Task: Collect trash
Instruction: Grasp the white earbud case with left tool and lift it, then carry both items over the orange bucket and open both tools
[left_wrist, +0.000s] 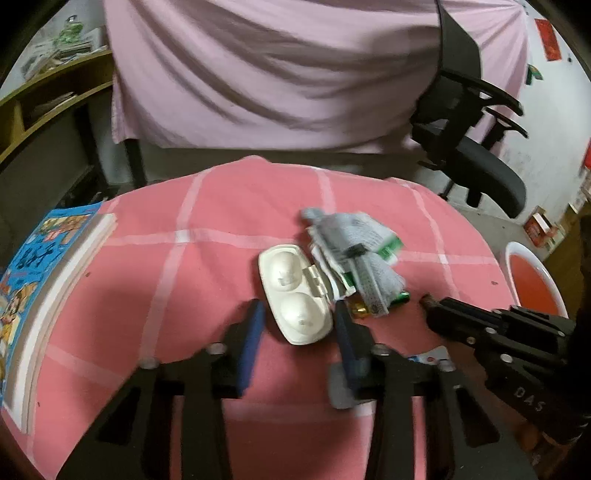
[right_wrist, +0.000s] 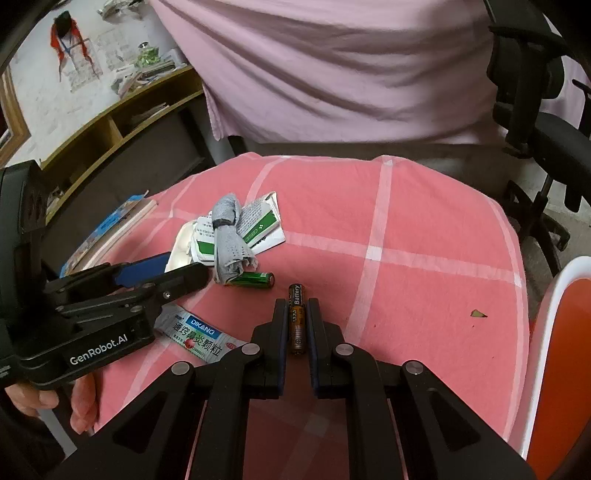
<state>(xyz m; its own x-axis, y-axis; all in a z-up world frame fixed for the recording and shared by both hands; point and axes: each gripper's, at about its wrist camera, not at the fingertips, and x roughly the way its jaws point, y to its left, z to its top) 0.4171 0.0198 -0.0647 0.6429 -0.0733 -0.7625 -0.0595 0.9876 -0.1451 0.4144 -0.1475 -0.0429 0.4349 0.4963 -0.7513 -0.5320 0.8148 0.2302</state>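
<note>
My right gripper (right_wrist: 296, 308) is shut on a brown battery (right_wrist: 296, 325), which lies lengthwise between its fingers just above the pink checked cloth (right_wrist: 424, 221). In the left wrist view this gripper (left_wrist: 430, 303) comes in from the right. My left gripper (left_wrist: 299, 314) is open, its blue pads (left_wrist: 255, 325) standing either side of a white hinged plastic case (left_wrist: 291, 291) without pressing on it. Behind the case lies a heap: a grey mesh cloth (left_wrist: 354, 251), torn green-and-white carton pieces (right_wrist: 258, 225) and a green battery (right_wrist: 253, 279). A printed sachet (right_wrist: 199, 334) lies under the left gripper (right_wrist: 186, 266).
An orange bin with a white rim (right_wrist: 557, 350) stands off the table's right edge. A blue picture book (left_wrist: 37, 277) lies on the left edge. A black office chair (left_wrist: 480, 166) and a pink draped sheet (left_wrist: 277, 74) stand behind. A small green scrap (right_wrist: 478, 314) lies to the right.
</note>
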